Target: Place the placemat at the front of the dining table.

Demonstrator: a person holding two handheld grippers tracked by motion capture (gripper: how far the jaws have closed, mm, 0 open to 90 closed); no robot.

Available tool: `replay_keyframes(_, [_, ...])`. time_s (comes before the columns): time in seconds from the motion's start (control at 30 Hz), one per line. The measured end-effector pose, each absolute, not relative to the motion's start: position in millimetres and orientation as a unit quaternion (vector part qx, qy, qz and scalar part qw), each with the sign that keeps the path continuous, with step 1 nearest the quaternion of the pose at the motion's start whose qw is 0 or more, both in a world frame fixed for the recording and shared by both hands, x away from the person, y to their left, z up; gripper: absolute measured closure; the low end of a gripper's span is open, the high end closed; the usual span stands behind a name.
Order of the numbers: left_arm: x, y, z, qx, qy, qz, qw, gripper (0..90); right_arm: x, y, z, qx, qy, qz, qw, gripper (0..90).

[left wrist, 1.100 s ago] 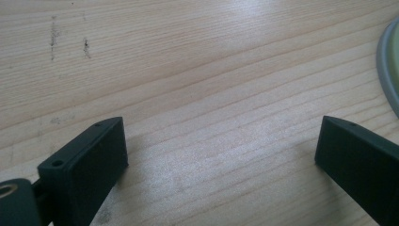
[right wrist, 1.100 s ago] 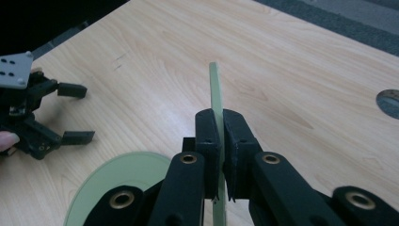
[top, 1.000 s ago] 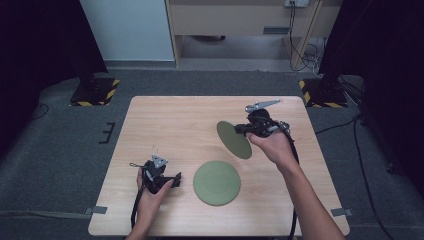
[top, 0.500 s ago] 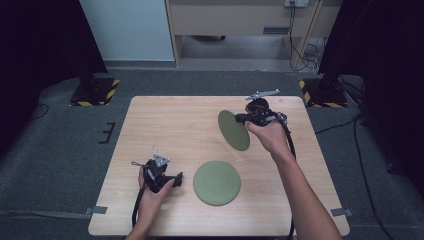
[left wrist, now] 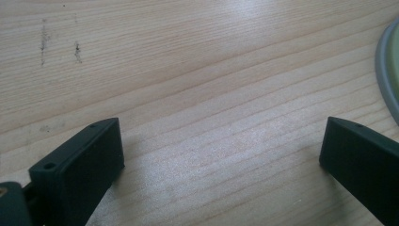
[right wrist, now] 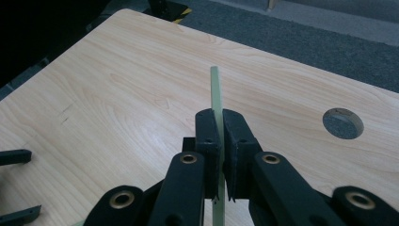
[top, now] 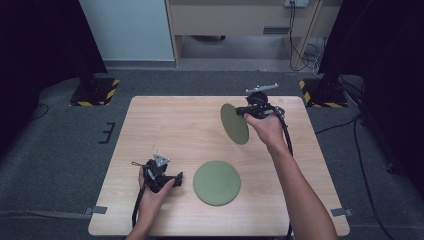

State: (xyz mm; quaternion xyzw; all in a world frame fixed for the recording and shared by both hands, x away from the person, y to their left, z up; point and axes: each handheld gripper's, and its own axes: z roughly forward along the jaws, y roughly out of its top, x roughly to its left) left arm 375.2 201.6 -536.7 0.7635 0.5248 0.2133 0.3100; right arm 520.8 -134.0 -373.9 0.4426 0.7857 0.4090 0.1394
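Observation:
Two round green plates are in play. One plate (top: 217, 182) lies flat near the table's front middle; its rim (left wrist: 387, 70) edges the left gripper view. My right gripper (top: 246, 113) is shut on the other plate (top: 234, 123), holding it on edge above the table's right half; in the right gripper view that plate (right wrist: 216, 101) is seen edge-on between the jaws of the gripper (right wrist: 219, 141). My left gripper (top: 177, 179) rests low on the table at the front left, open, with bare wood between its fingers (left wrist: 84, 165).
The wooden table (top: 170, 125) has a round cable hole (right wrist: 343, 123) near its edge. Grey carpet surrounds it, with black stands and yellow-striped bases (top: 95, 92) at the back corners and cables (top: 305, 50) behind.
My right gripper has carried the held plate up and toward the table's far right. The left gripper and the flat plate have stayed put.

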Motion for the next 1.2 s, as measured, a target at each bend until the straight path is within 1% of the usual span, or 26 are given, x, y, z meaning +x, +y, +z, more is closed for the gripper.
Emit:
replay_keyframes(0.33, [374.9, 201.3, -536.7, 0.762, 0.526, 0.215, 0.309, 0.0, 534.6, -128.5, -369.9, 0.452, 0.785, 0.397, 0.149, 86.1])
replay_keyframes(0.7, [374.9, 201.3, -536.7, 0.763, 0.526, 0.215, 0.309, 0.0, 539.5, -123.4, -366.1, 0.457, 0.782, 0.393, 0.159, 86.1])
replay_keyframes(1.2, [374.9, 201.1, -536.7, 0.762, 0.527, 0.215, 0.309, 0.0, 548.1, -103.4, -366.7, 0.454, 0.784, 0.391, 0.164, 86.1])
